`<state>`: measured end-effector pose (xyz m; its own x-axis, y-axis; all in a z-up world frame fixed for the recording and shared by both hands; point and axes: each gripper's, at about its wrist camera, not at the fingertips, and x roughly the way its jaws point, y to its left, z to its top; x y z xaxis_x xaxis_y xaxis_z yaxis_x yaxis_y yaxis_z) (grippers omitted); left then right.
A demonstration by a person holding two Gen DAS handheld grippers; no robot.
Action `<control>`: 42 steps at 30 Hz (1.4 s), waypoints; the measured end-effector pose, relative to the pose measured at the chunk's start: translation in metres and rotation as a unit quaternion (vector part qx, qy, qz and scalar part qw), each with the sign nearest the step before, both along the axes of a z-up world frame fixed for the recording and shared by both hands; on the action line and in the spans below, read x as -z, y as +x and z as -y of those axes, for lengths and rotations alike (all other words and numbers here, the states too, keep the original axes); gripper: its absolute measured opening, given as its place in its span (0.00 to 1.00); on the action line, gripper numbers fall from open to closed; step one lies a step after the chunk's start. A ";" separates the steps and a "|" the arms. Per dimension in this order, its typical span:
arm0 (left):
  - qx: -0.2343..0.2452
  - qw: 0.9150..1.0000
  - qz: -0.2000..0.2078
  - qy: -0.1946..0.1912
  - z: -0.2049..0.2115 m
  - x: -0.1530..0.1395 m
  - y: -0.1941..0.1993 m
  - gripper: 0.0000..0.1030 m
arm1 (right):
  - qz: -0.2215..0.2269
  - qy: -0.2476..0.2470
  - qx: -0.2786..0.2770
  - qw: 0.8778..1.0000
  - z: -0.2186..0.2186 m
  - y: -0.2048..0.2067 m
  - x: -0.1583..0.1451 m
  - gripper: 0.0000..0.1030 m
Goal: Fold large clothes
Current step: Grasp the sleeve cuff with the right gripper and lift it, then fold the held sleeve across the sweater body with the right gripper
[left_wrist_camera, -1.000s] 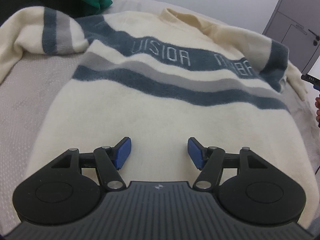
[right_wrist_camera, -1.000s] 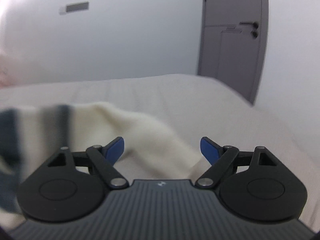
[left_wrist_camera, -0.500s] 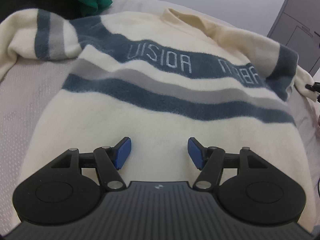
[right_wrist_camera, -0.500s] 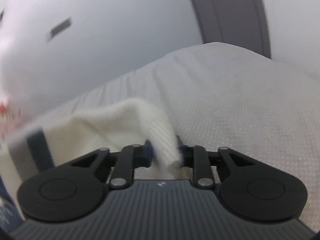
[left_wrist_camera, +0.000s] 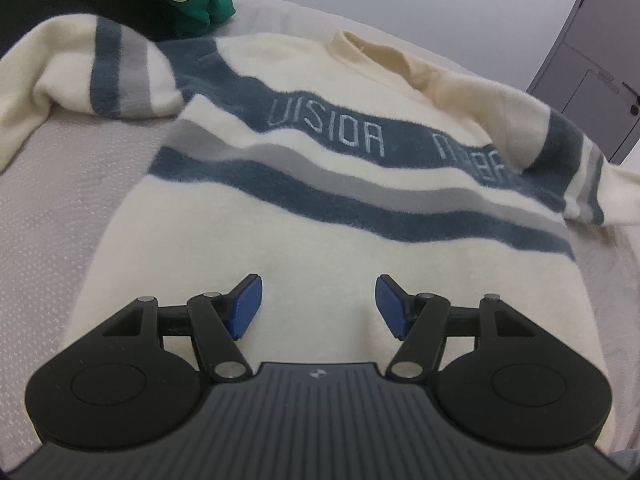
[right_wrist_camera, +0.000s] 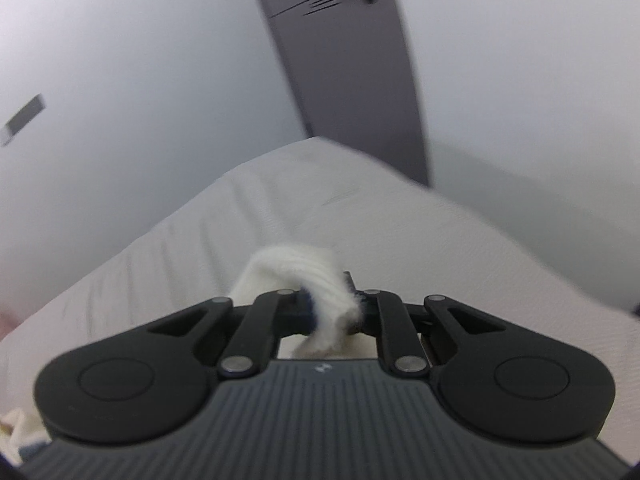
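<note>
A cream sweater (left_wrist_camera: 304,248) with blue and grey stripes lies flat, front up, on the pale bedcover (left_wrist_camera: 52,208); its long axis runs from the hem near the left gripper (left_wrist_camera: 318,304) away to the collar (left_wrist_camera: 380,54) at the far side, with one sleeve spread to each side. The left gripper hangs over the hem area, its blue pads (left_wrist_camera: 244,306) apart with nothing between them. The right gripper (right_wrist_camera: 334,312) is closing, clamped on the ribbed cream cuff (right_wrist_camera: 296,270), with a grey door (right_wrist_camera: 348,68) behind.
</note>
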<state>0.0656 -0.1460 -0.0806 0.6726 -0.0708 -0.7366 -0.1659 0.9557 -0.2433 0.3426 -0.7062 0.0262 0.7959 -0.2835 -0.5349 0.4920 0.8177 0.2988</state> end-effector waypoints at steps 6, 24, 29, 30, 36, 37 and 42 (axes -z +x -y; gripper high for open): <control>0.005 1.000 -0.004 -0.011 -0.004 -0.004 -0.011 0.66 | -0.007 0.014 0.042 0.999 0.022 -0.042 -0.032 0.13; 0.014 0.998 0.054 -0.024 -0.008 -0.037 -0.058 0.66 | 0.048 -0.050 -0.138 0.988 -0.188 -0.099 -0.122 0.13; -0.002 0.997 0.070 -0.039 -0.022 -0.044 -0.066 0.66 | 0.071 -0.068 -0.223 0.970 -0.284 -0.122 -0.148 0.13; -0.005 0.996 0.074 -0.043 -0.026 -0.047 -0.067 0.66 | 0.073 -0.070 -0.240 0.965 -0.303 -0.124 -0.152 0.13; -0.022 0.993 0.096 -0.064 -0.045 -0.052 -0.083 0.66 | 0.080 -0.088 -0.343 0.932 -0.417 -0.139 -0.156 0.13; -0.027 0.993 0.097 -0.068 -0.049 -0.052 -0.085 0.66 | 0.076 -0.086 -0.357 0.927 -0.435 -0.142 -0.154 0.13; -0.059 0.988 0.112 -0.090 -0.077 -0.057 -0.092 0.66 | 0.044 -0.083 -0.425 0.900 -0.519 -0.145 -0.113 0.13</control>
